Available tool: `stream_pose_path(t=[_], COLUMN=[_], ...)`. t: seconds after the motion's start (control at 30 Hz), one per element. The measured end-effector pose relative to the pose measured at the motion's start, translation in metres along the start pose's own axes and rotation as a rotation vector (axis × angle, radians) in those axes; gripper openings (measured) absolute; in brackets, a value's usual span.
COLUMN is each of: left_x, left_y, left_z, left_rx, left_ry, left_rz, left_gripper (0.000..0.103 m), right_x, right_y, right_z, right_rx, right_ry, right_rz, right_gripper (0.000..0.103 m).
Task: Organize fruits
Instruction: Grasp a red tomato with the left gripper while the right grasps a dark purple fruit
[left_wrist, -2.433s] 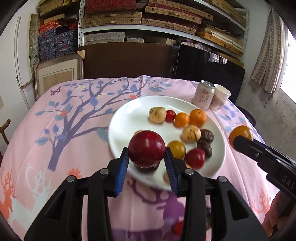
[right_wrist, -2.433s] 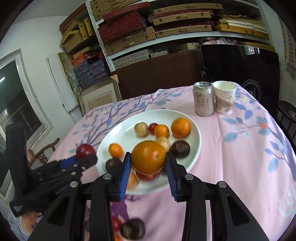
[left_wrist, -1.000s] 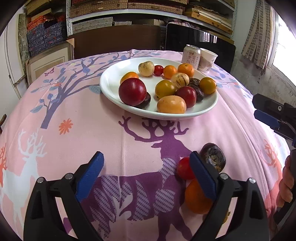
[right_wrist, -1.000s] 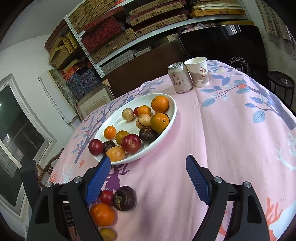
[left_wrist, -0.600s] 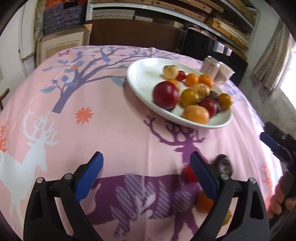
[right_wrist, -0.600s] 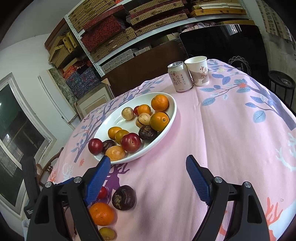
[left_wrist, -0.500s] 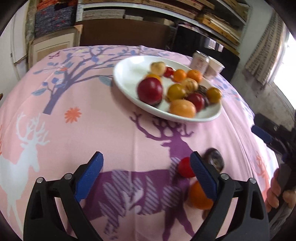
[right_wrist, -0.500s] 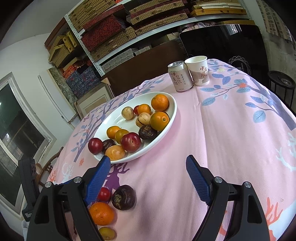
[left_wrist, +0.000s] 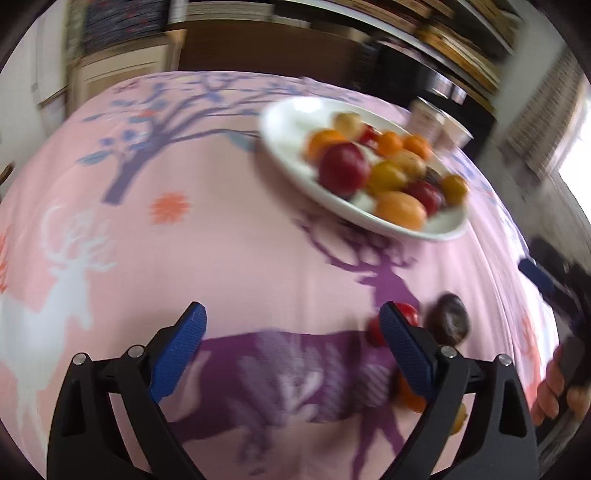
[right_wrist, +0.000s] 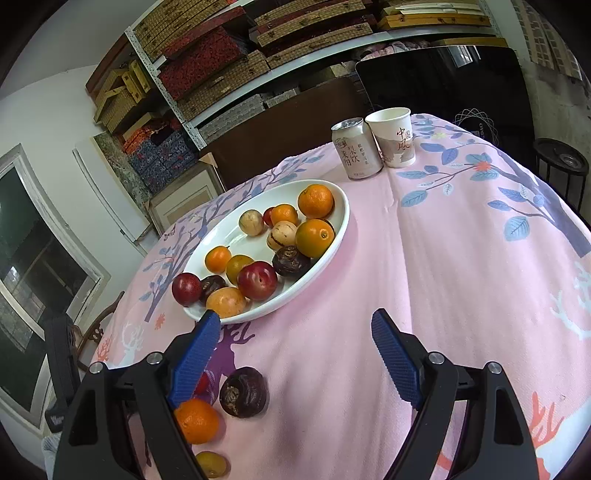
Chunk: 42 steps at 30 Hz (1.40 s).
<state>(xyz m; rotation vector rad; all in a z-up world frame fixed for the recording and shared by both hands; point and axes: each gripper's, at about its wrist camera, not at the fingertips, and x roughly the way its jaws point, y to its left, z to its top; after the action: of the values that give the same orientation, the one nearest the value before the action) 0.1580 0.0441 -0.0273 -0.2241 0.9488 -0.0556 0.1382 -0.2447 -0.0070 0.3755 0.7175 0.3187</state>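
Note:
A white plate (right_wrist: 334, 229) (left_wrist: 284, 122) holds several fruits: oranges, red plums, dark passion fruits and pale melons. On the pink cloth in front of it lie loose fruits: a dark passion fruit (right_wrist: 243, 392) (left_wrist: 448, 319), an orange (right_wrist: 197, 421), a small red fruit (left_wrist: 408, 312) and a yellowish one (right_wrist: 211, 463). My left gripper (left_wrist: 291, 325) is open and empty over the cloth, the loose fruits just right of its right finger. My right gripper (right_wrist: 291, 336) is open and empty, the loose fruits beside its left finger. The left wrist view is blurred.
A drink can (right_wrist: 354, 147) and a paper cup (right_wrist: 393, 136) stand behind the plate. Shelves of boxes, a dark board and a brown panel back the table. A hand (left_wrist: 557, 384) holds the other gripper at the table's right edge. The round table falls away on all sides.
Both grippers have put their fruits on the plate and drawn back open. Over the last second the left view swung sideways and rolled; the right view stayed still.

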Motion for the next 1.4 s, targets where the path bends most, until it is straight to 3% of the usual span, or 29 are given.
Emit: stream_pose_path(t=[0.13,0.23,0.3,0.4,0.53,0.67,0.8,0.83,0.87,1.0,1.13,1.27,1.4], left_x=[-0.017,-0.013,-0.008,0.001,0.000,0.001,0.006,0.005,0.002,-0.010,-0.012,-0.005,-0.002], left_y=[0.006,-0.011,-0.022,-0.025,-0.029,-0.045,-0.055,-0.054,-0.052,-0.028,-0.006,-0.006,-0.010], left_z=[0.001,-0.003,-0.008,-0.016,-0.018,-0.023,-0.025,-0.025,-0.024,-0.011,-0.003,-0.004,-0.007], left_rx=[-0.024,0.042,0.096,0.127,0.153,0.244,0.293,0.288,0.279,0.180,0.086,0.091,0.114], left_ry=[-0.055,-0.041,-0.028,0.001,-0.019,-0.060,-0.041,-0.046,-0.052,-0.100,-0.101,-0.083,-0.081], left_rz=[-0.024,-0.046,-0.019,0.016,0.010,0.066,0.033,0.021,0.009,0.040,0.051,0.065,0.079], left_gripper=[0.093,0.092,0.093,0.076,0.065,0.059,0.043,0.032,0.030,0.030,0.030,0.030,0.030], right_x=[-0.001,0.000,0.000,0.000,0.002,0.006,0.012,0.015,0.018,0.025,0.030,0.043,0.051], right_y=[0.003,0.005,0.005,0.004,0.007,0.013,0.022,0.024,0.027,0.039,0.049,0.053,0.057], right_z=[0.000,-0.002,-0.002,-0.002,-0.003,-0.006,-0.011,-0.013,-0.015,-0.024,-0.033,-0.042,-0.048], right_rx=[-0.012,-0.025,-0.025,-0.019,-0.036,-0.067,-0.109,-0.121,-0.133,-0.192,-0.255,-0.291,-0.298], right_ry=[0.000,0.006,0.007,0.009,0.020,0.041,0.078,0.093,0.109,0.139,0.166,0.220,0.238], right_rz=[0.006,0.005,0.004,0.003,0.003,0.007,0.022,0.031,0.040,0.038,0.028,-0.001,0.012], right_gripper=[0.085,0.085,0.085,0.085,0.085,0.085,0.085,0.085,0.085,0.084,0.074,0.058,0.058])
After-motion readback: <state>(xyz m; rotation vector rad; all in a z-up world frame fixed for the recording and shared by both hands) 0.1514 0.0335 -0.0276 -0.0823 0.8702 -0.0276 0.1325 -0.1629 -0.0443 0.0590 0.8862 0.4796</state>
